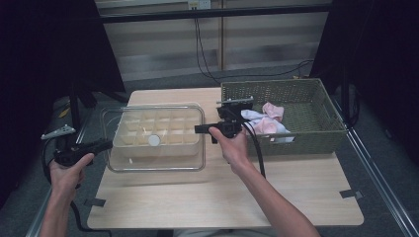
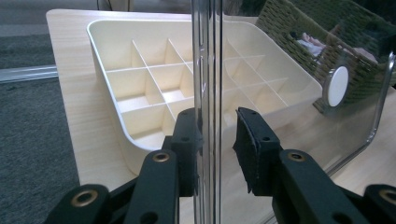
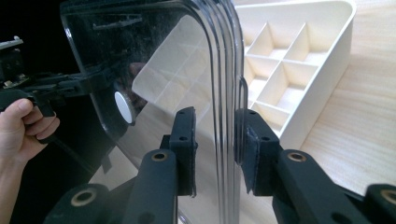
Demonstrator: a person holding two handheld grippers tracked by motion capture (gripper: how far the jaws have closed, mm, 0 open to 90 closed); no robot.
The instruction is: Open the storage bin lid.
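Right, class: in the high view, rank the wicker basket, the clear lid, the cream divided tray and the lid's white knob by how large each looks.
1. wicker basket
2. clear lid, close behind; the basket lies farther off, so this order is unsure
3. cream divided tray
4. white knob

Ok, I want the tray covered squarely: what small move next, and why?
Probably nudge the clear plastic lid with a white knob slightly away, then lower it: left gripper and right gripper clamp its edges, and it overhangs the cream compartment tray more on the near side.
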